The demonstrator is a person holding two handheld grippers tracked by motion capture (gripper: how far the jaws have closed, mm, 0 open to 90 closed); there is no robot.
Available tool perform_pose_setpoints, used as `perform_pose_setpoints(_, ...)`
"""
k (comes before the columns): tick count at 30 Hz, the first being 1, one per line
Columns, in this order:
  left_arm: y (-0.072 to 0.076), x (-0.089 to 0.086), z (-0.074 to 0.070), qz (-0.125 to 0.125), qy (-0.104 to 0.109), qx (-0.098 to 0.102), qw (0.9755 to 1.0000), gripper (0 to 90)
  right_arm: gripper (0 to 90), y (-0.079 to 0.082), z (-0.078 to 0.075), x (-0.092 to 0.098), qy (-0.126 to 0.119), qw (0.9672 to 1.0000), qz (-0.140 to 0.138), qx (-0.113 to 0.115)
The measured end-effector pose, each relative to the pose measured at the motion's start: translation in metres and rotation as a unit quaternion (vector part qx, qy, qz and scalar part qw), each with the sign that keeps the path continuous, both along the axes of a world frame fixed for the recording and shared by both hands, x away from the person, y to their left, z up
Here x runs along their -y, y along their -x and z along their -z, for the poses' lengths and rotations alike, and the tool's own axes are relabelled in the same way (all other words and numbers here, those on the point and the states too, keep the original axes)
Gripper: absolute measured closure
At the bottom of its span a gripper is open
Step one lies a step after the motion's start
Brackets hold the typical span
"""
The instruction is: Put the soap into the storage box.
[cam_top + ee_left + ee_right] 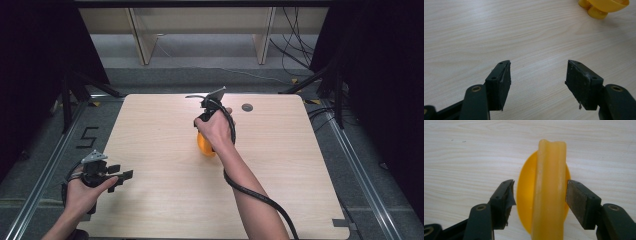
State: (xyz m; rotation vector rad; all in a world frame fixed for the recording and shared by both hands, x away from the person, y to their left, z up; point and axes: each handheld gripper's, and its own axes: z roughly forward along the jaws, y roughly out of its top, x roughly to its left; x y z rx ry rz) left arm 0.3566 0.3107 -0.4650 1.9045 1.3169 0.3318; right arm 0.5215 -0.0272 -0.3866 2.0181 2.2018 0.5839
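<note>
Plastic, by the look of it — the yellow scoop lies on the wooden table at the centre of the high view, partly under the person's right hand. In the right gripper view its long, paler handle runs up the middle of the frame over a round yellow bowl. The right gripper stands wide around that handle: the pad at the right of the frame sits against or just beside the handle's edge, the one at the left stands clearly apart, so nothing is clamped. In the lower left of the high view the left gripper rests well away from the scoop, its jaws wide with bare table between them.

The scoop is probably light and stiff, with a smooth, glossy skin that could slip between the pads. The handle looks the best place to grip — mid-length, squarely across its narrow sides. The bowl's rounded wall would likely squirt out of a pinch.
</note>
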Motion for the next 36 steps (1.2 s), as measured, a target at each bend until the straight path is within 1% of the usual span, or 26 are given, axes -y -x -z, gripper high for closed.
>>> perform_pose_setpoints(1,0.000,0.000,0.000,0.000,0.000,0.000,1.0000,36.1,40.3,0.000,-0.001,-0.001,-0.006,0.9999,0.008,0.002)
perform_pose_setpoints(3,0.000,0.000,0.000,0.000,0.000,0.000,1.0000,36.1,40.1,0.000,-0.002,-0.001,-0.008,0.9999,0.008,0.002)
perform_pose_setpoints(5,0.000,0.000,0.000,0.000,-0.001,-0.001,1.0000,36.1,39.9,0.001,-0.004,0.000,-0.005,1.0000,0.003,0.004)
perform_pose_setpoints(8,0.000,0.000,0.000,0.000,-0.001,-0.001,1.0000,36.0,39.4,0.001,-0.005,0.002,-0.010,0.9999,-0.001,0.010)
perform_pose_setpoints(11,0.000,0.000,0.000,0.000,-0.001,-0.001,1.0000,36.1,39.2,0.002,-0.007,0.002,-0.017,0.9998,0.004,0.006)
perform_pose_setpoints(14,0.000,0.001,0.000,-0.001,-0.001,-0.001,1.0000,36.1,38.9,0.003,-0.008,0.004,-0.021,0.9998,0.001,0.007)
perform_pose_setpoints(16,0.000,0.001,0.000,-0.001,-0.001,-0.001,1.0000,36.1,38.9,0.003,-0.009,0.004,-0.018,0.9998,0.002,0.007)
perform_pose_setpoints(17,0.000,0.001,0.000,-0.001,-0.001,-0.001,1.0000,36.1,38.8,0.003,-0.009,0.005,-0.020,0.9997,-0.002,0.011)
perform_pose_setpoints(22,0.000,0.000,0.000,0.000,-0.001,-0.001,1.0000,36.1,38.8,0.003,-0.009,0.005,-0.019,0.9998,-0.002,0.009)
perform_pose_setpoints(23,0.000,0.000,0.000,-0.001,-0.001,-0.001,1.0000,36.1,38.8,0.004,-0.009,0.005,-0.018,0.9998,-0.002,0.009)
perform_pose_setpoints(24,0.000,0.000,0.000,-0.001,-0.001,-0.002,1.0000,36.1,38.9,0.004,-0.009,0.006,-0.012,0.9999,-0.002,0.011)
perform_pose_setpoints(25,0.000,0.001,0.001,-0.004,0.005,0.000,1.0000,36.0,39.1,0.005,-0.010,0.005,-0.018,0.9998,0.002,0.005)
perform_pose_setpoints(26,0.000,0.000,0.000,0.000,0.000,-0.002,1.0000,36.1,39.2,0.006,-0.011,0.005,-0.018,0.9998,-0.002,0.009)
perform_pose_setpoints(27,0.000,0.000,0.000,0.000,0.000,-0.002,1.0000,36.1,39.4,0.008,-0.011,0.005,-0.021,0.9997,0.005,0.007)
perform_pose_setpoints(28,0.000,0.000,0.000,0.000,-0.001,-0.002,1.0000,36.0,39.8,0.009,-0.011,0.007,-0.013,0.9998,-0.006,0.014)
perform_pose_setpoints(29,0.000,0.000,0.000,0.000,0.002,-0.001,1.0000,36.0,40.1,0.010,-0.013,0.009,-0.013,0.9998,-0.010,0.014)
perform_pose_setpoints(31,0.000,-0.001,0.000,0.000,0.001,-0.001,1.0000,36.1,40.6,0.013,-0.013,0.010,-0.016,0.9997,-0.011,0.014)
perform_pose_setpoints(32,0.001,-0.001,0.000,-0.001,0.003,-0.002,1.0000,36.0,41.9,0.020,-0.015,0.016,-0.018,0.9997,-0.017,0.006)
perform_pose_setpoints(34,0.001,-0.001,0.000,-0.002,0.004,-0.001,1.0000,36.1,44.5,0.026,-0.016,0.024,-0.018,0.9994,-0.028,0.002)
perform_pose_setpoints(35,0.001,-0.001,0.000,-0.002,0.004,-0.001,1.0000,36.1,45.8,0.028,-0.016,0.028,-0.015,0.9994,-0.030,0.001)
perform_pose_setpoints(36,0.001,-0.001,0.000,-0.003,0.004,0.000,1.0000,36.0,47.4,0.032,-0.016,0.033,-0.011,0.9997,-0.023,-0.005)
